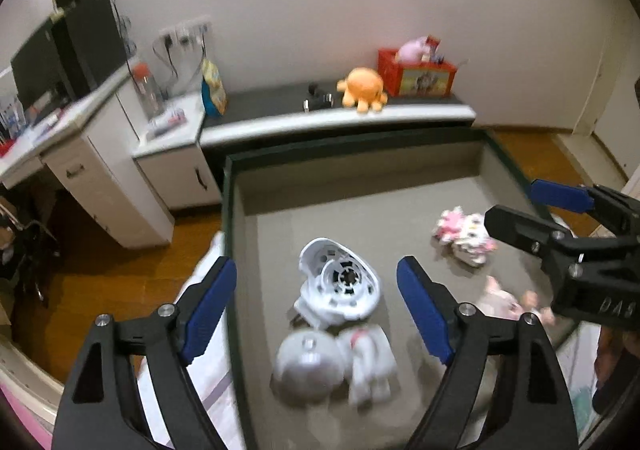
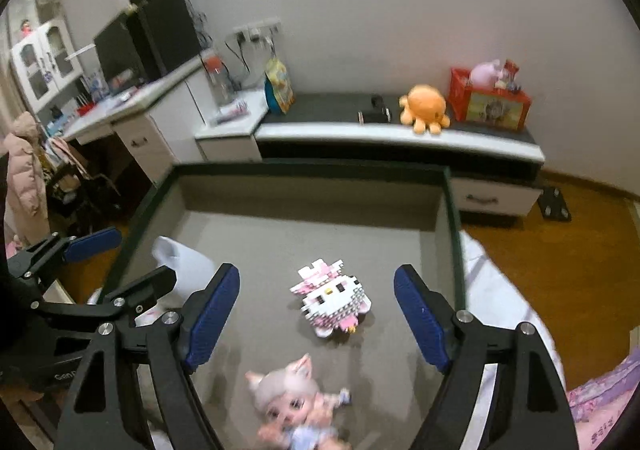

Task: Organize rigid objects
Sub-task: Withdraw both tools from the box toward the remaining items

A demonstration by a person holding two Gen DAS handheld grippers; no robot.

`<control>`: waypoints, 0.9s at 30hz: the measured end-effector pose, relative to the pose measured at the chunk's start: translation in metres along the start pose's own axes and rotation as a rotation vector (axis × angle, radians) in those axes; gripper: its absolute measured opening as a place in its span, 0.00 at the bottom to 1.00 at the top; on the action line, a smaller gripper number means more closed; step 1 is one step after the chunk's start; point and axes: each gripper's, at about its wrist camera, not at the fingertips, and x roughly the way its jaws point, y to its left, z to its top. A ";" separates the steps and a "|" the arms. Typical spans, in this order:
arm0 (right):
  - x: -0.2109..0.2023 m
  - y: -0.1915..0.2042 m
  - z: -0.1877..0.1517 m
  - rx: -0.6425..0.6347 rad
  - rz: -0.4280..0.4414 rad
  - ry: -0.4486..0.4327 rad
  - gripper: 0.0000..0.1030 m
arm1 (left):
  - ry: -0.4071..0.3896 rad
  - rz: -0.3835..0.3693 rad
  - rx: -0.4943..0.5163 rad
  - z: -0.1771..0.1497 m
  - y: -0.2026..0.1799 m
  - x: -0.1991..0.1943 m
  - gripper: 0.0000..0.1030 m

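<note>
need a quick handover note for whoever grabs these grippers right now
Left gripper: open, empty, hovering over the white shell toy, silver dome and white figure in the grey tray.
Right gripper: open, empty, above the pink block cat; the cat-eared doll lies nearer.
Done: cannot tell; all five toys lie loose in the tray.
Left: grasp and sort each one.

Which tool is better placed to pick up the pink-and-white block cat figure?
Right. The right tool is open with the block cat figure centred between its fingers; the left tool frames the white shell toy instead.
</note>
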 end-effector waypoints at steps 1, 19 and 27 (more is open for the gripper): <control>-0.015 0.004 -0.002 -0.006 0.004 -0.028 0.79 | -0.028 0.007 -0.002 -0.002 0.000 -0.013 0.85; -0.249 0.077 -0.157 -0.169 -0.003 -0.468 1.00 | -0.546 0.077 -0.038 -0.182 -0.030 -0.286 1.00; -0.289 0.096 -0.225 -0.166 -0.102 -0.604 1.00 | -0.600 0.134 -0.096 -0.241 -0.046 -0.314 1.00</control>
